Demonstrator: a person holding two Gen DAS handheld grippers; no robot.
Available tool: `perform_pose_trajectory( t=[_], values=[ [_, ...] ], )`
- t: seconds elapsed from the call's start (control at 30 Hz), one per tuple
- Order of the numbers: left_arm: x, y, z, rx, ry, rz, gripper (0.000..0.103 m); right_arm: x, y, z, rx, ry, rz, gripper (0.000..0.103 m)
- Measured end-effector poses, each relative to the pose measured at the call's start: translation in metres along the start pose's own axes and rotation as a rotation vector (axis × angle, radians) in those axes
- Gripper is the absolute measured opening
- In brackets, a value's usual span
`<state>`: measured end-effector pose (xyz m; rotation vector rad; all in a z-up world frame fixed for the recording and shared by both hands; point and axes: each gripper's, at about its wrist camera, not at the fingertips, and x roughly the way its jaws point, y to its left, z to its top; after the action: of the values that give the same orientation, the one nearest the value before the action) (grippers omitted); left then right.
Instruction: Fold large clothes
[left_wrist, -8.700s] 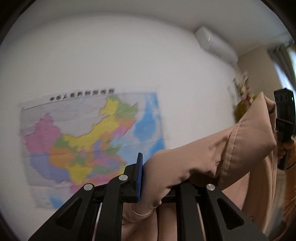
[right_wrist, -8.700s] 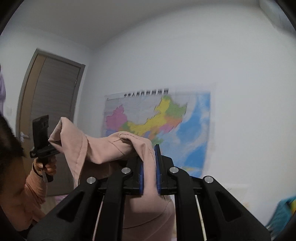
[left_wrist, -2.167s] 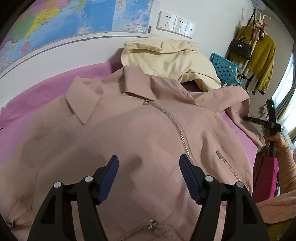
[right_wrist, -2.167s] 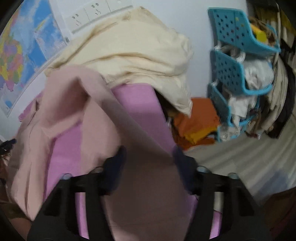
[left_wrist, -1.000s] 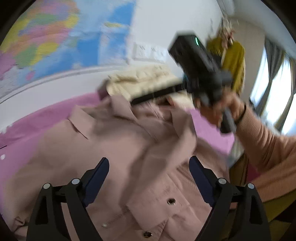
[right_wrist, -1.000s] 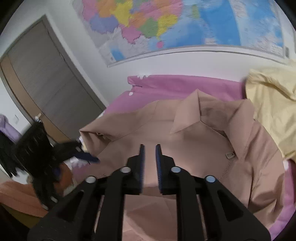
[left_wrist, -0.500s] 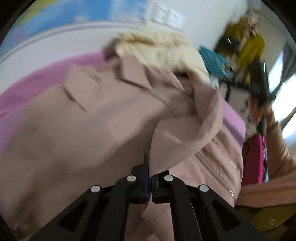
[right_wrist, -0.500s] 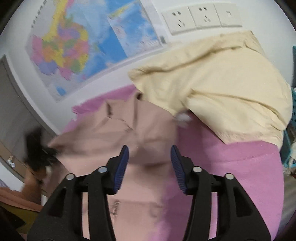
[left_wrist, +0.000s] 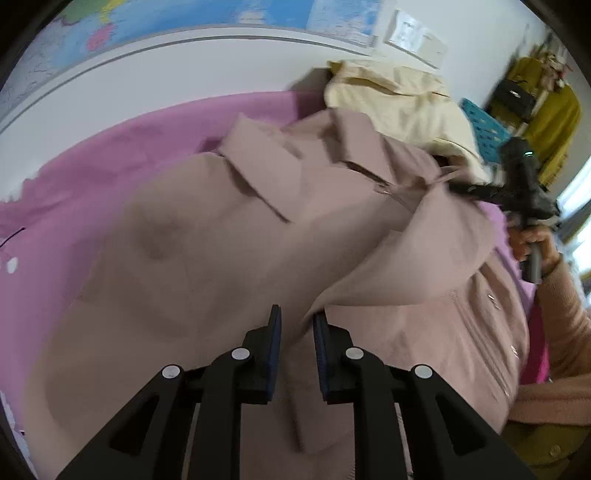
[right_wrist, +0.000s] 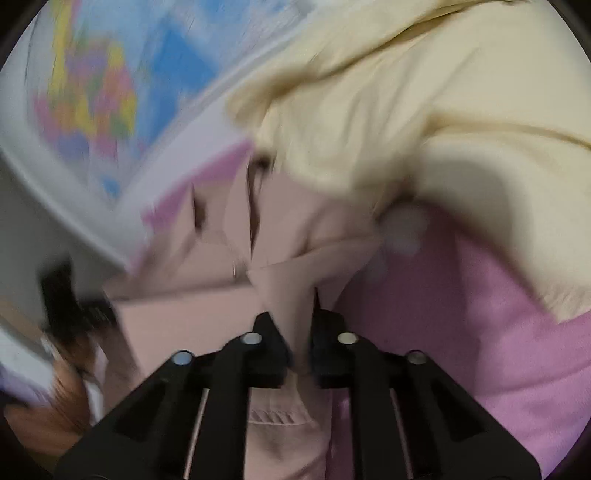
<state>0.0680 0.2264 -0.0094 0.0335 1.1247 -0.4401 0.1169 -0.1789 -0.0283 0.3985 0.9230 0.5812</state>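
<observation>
A dusty-pink zip jacket (left_wrist: 207, 236) lies spread face up on a pink bed cover (left_wrist: 110, 155), collar toward the wall. One sleeve (left_wrist: 424, 258) is folded across its front. My left gripper (left_wrist: 295, 325) hovers over the jacket's lower front, jaws a narrow gap apart with the sleeve's end at the gap; I cannot tell if it grips. My right gripper (right_wrist: 301, 325) is shut on a fold of the pink jacket (right_wrist: 284, 295) near its shoulder; it shows in the left wrist view (left_wrist: 517, 188) at the jacket's right side.
A cream garment (left_wrist: 399, 96) is heaped at the wall behind the jacket and fills the upper right of the right wrist view (right_wrist: 424, 92). A map (left_wrist: 184, 14) hangs on the wall. Blue baskets (left_wrist: 484, 125) and hanging clothes (left_wrist: 550, 114) stand at the right.
My left gripper's jaws have parted slightly from fully shut. My right gripper went from open to shut on the jacket's right side. The right wrist view is blurred by motion.
</observation>
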Motion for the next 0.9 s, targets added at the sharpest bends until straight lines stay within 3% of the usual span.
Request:
perform_pose_trajectory(
  t=[0.1,0.17,0.23,0.33,0.43,0.47,0.5,0.53,0.6,0.8,0.9],
  values=[
    [0.001,0.017,0.007,-0.072,-0.008,0.032,0.033,-0.001,-0.016,0.005,0.061,-0.001,-0.093,0.004],
    [-0.007,0.02,0.005,-0.076,-0.032,-0.038,0.042,0.002,-0.018,0.0,0.061,0.004,-0.131,0.004],
    [-0.013,0.018,-0.001,-0.057,-0.043,-0.095,0.061,-0.002,-0.022,-0.001,0.085,-0.025,-0.151,0.004],
    [-0.014,-0.001,-0.013,0.021,-0.035,-0.128,0.074,-0.004,-0.029,-0.001,0.115,-0.043,-0.129,0.003],
    [0.005,-0.021,-0.023,0.077,0.03,-0.134,0.073,0.002,-0.028,-0.004,0.099,-0.021,-0.135,0.003],
    [0.013,-0.024,-0.024,0.082,0.049,-0.124,0.068,0.002,-0.028,-0.005,0.102,-0.022,-0.135,0.003],
    [0.023,-0.027,-0.024,0.086,0.072,-0.099,0.049,0.001,-0.03,-0.003,0.104,-0.024,-0.131,0.003],
    [0.03,-0.027,-0.023,0.08,0.082,-0.079,0.023,0.0,-0.029,-0.003,0.103,-0.028,-0.129,0.003],
    [0.032,-0.018,-0.014,0.04,0.066,-0.094,0.007,0.0,-0.026,0.0,0.101,-0.036,-0.129,0.003],
    [-0.012,0.024,0.022,-0.075,-0.075,-0.032,0.004,-0.018,-0.007,0.005,0.041,-0.091,-0.148,0.006],
    [-0.012,0.037,0.034,-0.098,-0.036,0.024,0.019,-0.021,0.004,0.004,0.004,-0.127,-0.188,0.01]
  ],
)
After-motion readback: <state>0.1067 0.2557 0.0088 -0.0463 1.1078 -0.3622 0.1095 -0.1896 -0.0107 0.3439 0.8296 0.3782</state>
